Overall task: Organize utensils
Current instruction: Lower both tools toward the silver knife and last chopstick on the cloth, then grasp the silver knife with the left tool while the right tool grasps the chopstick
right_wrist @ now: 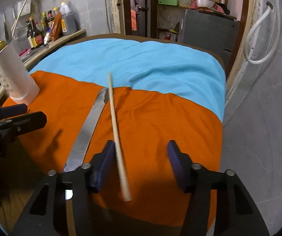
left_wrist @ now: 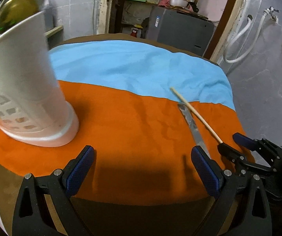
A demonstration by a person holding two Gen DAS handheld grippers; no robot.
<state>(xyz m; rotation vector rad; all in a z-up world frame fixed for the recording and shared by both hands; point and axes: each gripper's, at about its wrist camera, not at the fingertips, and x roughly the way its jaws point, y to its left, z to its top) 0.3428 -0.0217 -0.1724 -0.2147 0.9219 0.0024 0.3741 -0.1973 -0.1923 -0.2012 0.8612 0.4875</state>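
Right gripper (right_wrist: 141, 163): jaws apart, nothing clamped. A wooden chopstick (right_wrist: 117, 137) runs between them, lying close beside the left pad and well clear of the right one; no pad visibly presses on it.

Chopstick: long axis runs away from the right gripper toward the blue cloth (right_wrist: 141, 63), its near end between the jaws, its far tip over the seam where blue meets orange. Whether the near end rests on the cloth or is lifted cannot be told.

Metal knife (right_wrist: 86, 133): flat on the orange cloth (right_wrist: 170, 122), just left of the chopstick, nearly parallel; the two converge at the far end.

Left gripper (left_wrist: 143, 169): wide open, empty, pointing over bare orange cloth.

White utensil holder (left_wrist: 23, 82): upright at the table's left side, nearer the left gripper, well apart from the chopstick.

Room: open cloth lies between chopstick and holder; the table's right edge is near the right gripper.

Judgement: the right gripper is placed to take the chopstick.
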